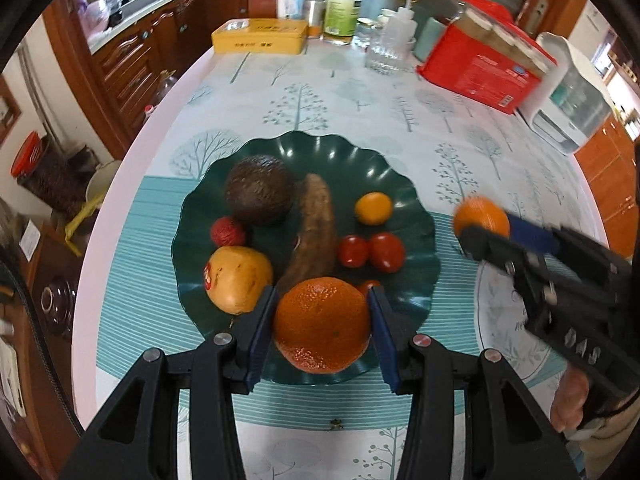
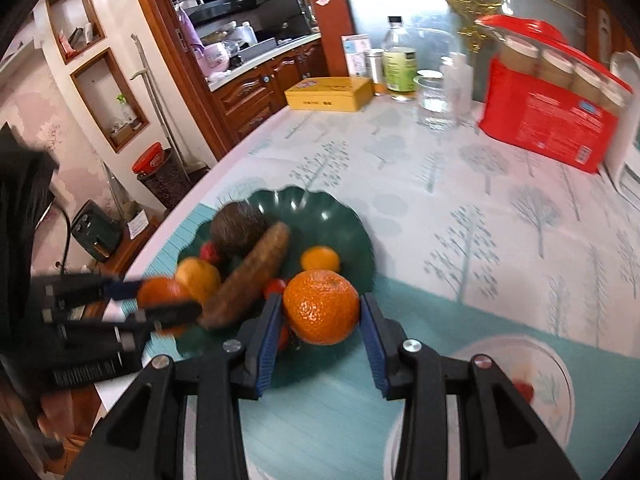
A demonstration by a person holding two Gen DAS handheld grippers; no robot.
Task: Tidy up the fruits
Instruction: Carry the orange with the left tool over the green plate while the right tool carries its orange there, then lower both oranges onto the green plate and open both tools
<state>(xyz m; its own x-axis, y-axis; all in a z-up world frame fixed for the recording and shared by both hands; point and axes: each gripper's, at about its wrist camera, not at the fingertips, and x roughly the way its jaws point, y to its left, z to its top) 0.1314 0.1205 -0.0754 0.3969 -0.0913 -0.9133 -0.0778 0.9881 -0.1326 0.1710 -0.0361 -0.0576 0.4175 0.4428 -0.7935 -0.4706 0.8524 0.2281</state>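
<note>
A dark green scalloped plate (image 1: 412, 216) holds a brown avocado (image 1: 259, 190), a brown banana (image 1: 314, 228), a yellow apple (image 1: 238, 280), a small red fruit (image 1: 227, 232), a small orange citrus (image 1: 373, 208) and red tomatoes (image 1: 370, 251). My left gripper (image 1: 322, 326) is shut on a large orange (image 1: 322, 324) over the plate's near rim. My right gripper (image 2: 322, 320) is shut on another orange (image 2: 321, 306), held just right of the plate; it also shows in the left wrist view (image 1: 482, 218).
A white floral plate (image 2: 556, 384) with a small red fruit (image 2: 524, 390) sits at the near right. At the table's back stand a yellow tin (image 1: 260, 36), bottles (image 1: 342, 8), a glass jar (image 2: 434, 100) and a red box (image 1: 484, 62). The table edge curves off on the left.
</note>
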